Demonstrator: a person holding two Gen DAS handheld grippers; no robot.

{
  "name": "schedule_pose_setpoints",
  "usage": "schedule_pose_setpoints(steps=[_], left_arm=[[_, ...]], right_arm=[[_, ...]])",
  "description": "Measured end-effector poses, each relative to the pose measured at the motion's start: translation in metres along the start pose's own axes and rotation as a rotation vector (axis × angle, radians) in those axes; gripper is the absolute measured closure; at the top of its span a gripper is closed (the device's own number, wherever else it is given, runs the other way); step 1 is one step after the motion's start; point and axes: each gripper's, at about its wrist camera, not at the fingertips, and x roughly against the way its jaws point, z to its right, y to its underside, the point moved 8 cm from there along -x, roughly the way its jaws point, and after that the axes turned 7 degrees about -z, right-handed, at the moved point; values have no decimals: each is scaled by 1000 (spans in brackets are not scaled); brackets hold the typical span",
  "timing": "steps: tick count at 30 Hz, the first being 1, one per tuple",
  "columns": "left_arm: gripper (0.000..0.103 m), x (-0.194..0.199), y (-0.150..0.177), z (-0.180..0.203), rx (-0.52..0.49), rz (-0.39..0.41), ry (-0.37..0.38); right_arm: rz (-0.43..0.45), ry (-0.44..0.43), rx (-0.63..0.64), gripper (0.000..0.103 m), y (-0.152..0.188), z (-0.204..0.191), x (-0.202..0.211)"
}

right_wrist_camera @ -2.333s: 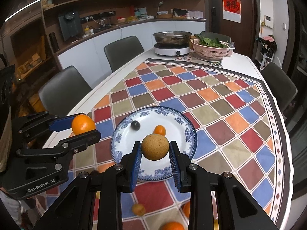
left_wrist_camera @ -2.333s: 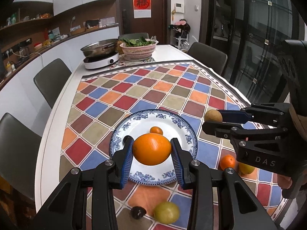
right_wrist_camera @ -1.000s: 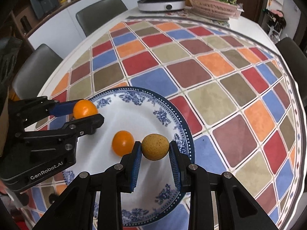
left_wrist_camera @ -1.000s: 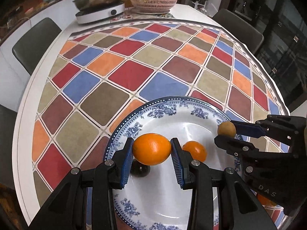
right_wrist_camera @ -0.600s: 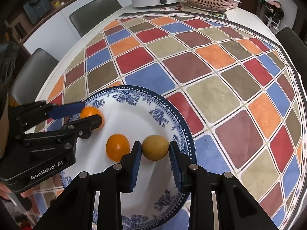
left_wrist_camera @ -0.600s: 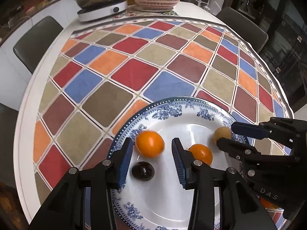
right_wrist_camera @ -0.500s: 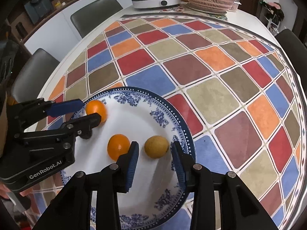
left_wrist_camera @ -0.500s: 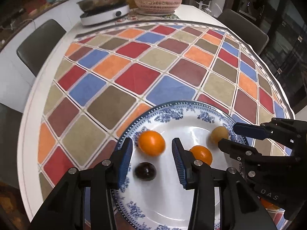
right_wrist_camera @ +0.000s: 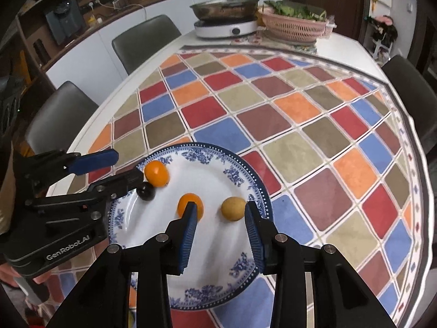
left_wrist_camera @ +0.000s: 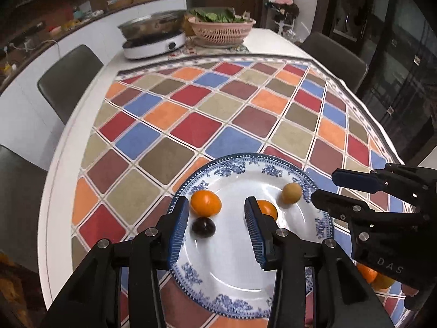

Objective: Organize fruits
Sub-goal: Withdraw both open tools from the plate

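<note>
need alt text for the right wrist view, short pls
The right gripper hangs open above a blue-and-white plate on a checked tablecloth, a tan round fruit lying free between its fingers. The plate also holds two oranges and a dark fruit; the open left gripper is at the left.

checkered tablecloth (left_wrist_camera: 191, 125), grey chairs (left_wrist_camera: 68, 82), dark door (left_wrist_camera: 245, 0)
</note>
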Motion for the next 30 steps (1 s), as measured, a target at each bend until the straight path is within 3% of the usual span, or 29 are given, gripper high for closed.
schedule_pose_setpoints(steps=[16, 30], left_arm=[[58, 87, 47, 8, 26, 125, 27], [51, 131, 91, 20, 16, 195, 24]], right_arm=[[130, -4, 40, 66, 34, -30, 73], [186, -40, 49, 66, 74, -51, 110]])
